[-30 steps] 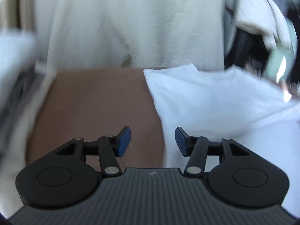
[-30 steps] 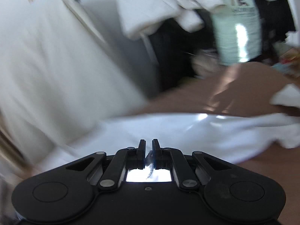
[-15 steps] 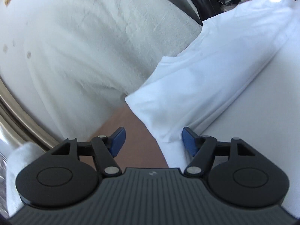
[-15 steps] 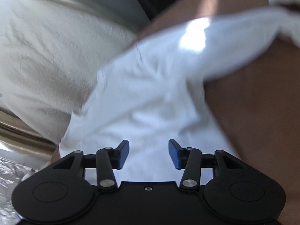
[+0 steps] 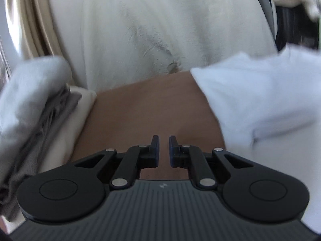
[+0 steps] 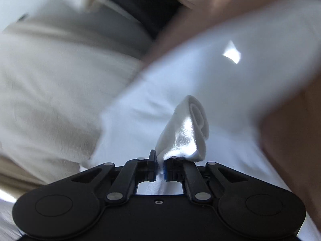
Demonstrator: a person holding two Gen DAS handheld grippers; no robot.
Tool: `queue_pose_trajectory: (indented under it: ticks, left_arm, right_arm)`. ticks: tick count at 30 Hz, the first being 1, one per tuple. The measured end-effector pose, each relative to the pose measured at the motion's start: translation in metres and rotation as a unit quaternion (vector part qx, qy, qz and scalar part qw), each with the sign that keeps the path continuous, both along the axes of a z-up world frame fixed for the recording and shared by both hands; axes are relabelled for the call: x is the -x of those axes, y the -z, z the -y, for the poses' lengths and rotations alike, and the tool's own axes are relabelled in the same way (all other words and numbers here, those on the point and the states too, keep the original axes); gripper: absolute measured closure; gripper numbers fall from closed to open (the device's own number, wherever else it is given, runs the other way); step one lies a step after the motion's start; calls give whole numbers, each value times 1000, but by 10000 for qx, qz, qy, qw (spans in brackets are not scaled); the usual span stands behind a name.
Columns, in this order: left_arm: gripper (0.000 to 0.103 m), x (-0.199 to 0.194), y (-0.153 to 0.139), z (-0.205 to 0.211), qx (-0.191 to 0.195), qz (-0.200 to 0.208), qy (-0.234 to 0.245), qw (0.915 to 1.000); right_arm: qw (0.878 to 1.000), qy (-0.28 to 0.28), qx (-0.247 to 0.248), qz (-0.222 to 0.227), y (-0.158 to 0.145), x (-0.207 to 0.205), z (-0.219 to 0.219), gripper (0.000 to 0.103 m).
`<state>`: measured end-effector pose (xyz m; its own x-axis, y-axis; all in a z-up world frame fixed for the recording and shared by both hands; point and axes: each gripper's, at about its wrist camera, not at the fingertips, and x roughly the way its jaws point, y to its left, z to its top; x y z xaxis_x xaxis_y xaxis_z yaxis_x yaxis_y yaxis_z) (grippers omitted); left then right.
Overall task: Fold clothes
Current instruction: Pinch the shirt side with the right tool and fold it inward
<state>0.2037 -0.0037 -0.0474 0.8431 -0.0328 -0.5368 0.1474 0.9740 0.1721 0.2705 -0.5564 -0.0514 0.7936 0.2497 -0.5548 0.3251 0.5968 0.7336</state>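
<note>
Both grippers have closed since half a second ago, when each stood wide over the white garment. Now the right gripper [image 6: 159,163] has a fold of the white garment [image 6: 200,84] pinched between its jaws, which are closing on the cloth; the bunched edge rises in a small rolled peak just beyond the tips, catching the light. Its view has also swung, so the cloth now runs as a broad band from the near middle up to the far right.

Over on the left, the left gripper [image 5: 164,150] has its jaws closing too, drawn almost together with only a thin slit left, and nothing sits between them. Through the slit you see only the bare brown worktop [image 5: 144,112]. The white garment [image 5: 260,96] lies off to the right of this gripper, its near corner apart from the tips, spread flat across the worktop.

At the left edge sits a stack of folded clothes [image 5: 34,108], pale grey on top with darker grey and cream layers under it. Behind the worktop hangs a wide cream fabric [image 5: 160,24], creased near the middle. Much of both views is smeared by motion blur.
</note>
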Motion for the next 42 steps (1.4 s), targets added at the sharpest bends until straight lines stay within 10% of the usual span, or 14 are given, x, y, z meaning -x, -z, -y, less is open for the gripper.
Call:
queue_pose_trajectory:
  ticks: [5, 11, 14, 18, 19, 21, 26, 29, 32, 36, 42]
  left_arm:
    - [87, 14, -22, 11, -140, 372, 732, 9965]
    - [42, 21, -15, 61, -244, -139, 2290, 9730]
    - [42, 9, -1, 97, -336, -517, 2373, 9695]
    - [40, -7, 12, 140, -1114, -53, 2161, 9700]
    - [43, -11, 15, 148, -1314, 38, 2107, 9687]
    - [97, -22, 16, 151, -1572, 140, 1821, 9705]
    - [99, -16, -14, 97, -1048, 1113, 9, 9882]
    - [96, -18, -4, 62, -714, 654, -621, 9934]
    - [88, -27, 27, 45, -436, -221, -476, 9977]
    - [83, -25, 41, 55, -756, -71, -353, 9965]
    - [76, -18, 34, 51, -830, -43, -160, 9964]
  right_arm:
    - [9822, -894, 779, 1459, -105, -15, -40, 94]
    - [9788, -936, 1522, 1004, -92, 10, -37, 94]
    - [9837, -800, 1517, 533, -68, 15, -24, 94]
    - [9880, -795, 1146, 660, -91, -2, -23, 94]
    - [9871, -890, 1039, 830, -106, -9, -28, 94]
    - [9816, -1139, 1026, 1137, -142, -23, -45, 94]
    - [9418, -2053, 1159, 2397, -215, -17, -97, 94]
    - [9244, -2392, 1658, 2464, -182, 0, -116, 95]
    - [9408, -2399, 2014, 1296, -96, -4, -113, 95]
    - [9447, -2452, 2178, 39, -2, 5, -100, 96]
    - [9494, -2253, 2188, 28, -4, 10, -88, 93]
